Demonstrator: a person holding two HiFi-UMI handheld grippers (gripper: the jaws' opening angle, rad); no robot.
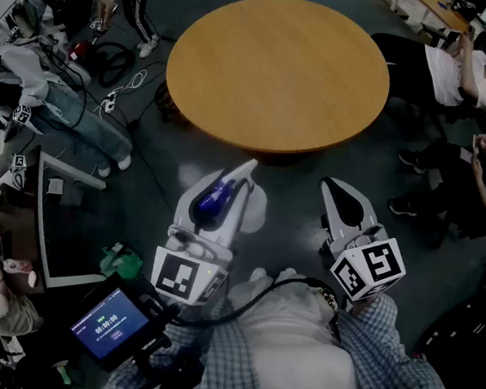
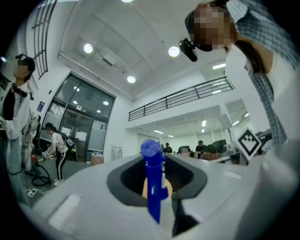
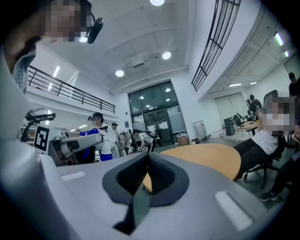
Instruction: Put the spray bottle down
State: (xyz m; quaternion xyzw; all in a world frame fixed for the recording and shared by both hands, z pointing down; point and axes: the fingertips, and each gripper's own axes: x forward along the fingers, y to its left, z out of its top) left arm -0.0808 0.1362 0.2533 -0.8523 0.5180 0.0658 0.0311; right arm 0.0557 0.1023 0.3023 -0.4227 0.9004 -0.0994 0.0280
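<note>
A blue spray bottle [image 1: 215,198] sits between the jaws of my left gripper [image 1: 229,186], which is shut on it. In the left gripper view the spray bottle [image 2: 152,187] stands upright between the grey jaws of the left gripper [image 2: 158,174], its round blue cap on top. My right gripper [image 1: 333,195] hangs beside it to the right, shut, with nothing in it. In the right gripper view the right gripper [image 3: 147,161] shows its ribbed pads meeting. Both grippers are held over the floor, short of the round wooden table [image 1: 278,68].
The round table [image 3: 206,157] has a bare top. People sit on chairs at the right [image 1: 463,74] and at the left [image 1: 55,92]. Cables [image 1: 121,81] lie on the floor. A desk with a monitor [image 1: 67,223] and a tablet [image 1: 110,324] are at the lower left.
</note>
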